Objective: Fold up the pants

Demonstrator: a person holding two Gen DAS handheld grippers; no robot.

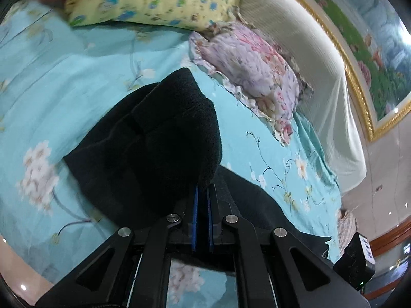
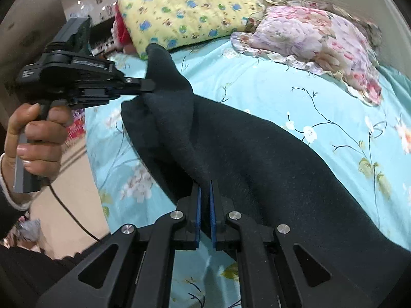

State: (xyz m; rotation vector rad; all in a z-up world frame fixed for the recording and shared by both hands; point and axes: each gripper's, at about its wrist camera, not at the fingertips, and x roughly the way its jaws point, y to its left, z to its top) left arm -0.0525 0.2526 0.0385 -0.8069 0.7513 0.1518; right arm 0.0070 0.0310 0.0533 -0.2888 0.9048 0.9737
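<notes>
Nearest us, our right gripper (image 2: 205, 187) is clamped on a fold of the black pants (image 2: 257, 154), which lie across the turquoise floral sheet (image 2: 257, 84). Our left gripper (image 1: 203, 192) pinches another raised edge of them. Beyond sit 2 pillows, the yellow pillow (image 2: 185, 7) and the pink pillow (image 2: 316, 41).

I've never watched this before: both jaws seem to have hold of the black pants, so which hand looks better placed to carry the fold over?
Probably the left gripper: it pinches a raised corner of the pants, already lifted off the bed. The right gripper grips mid-fabric, lower down.
</notes>
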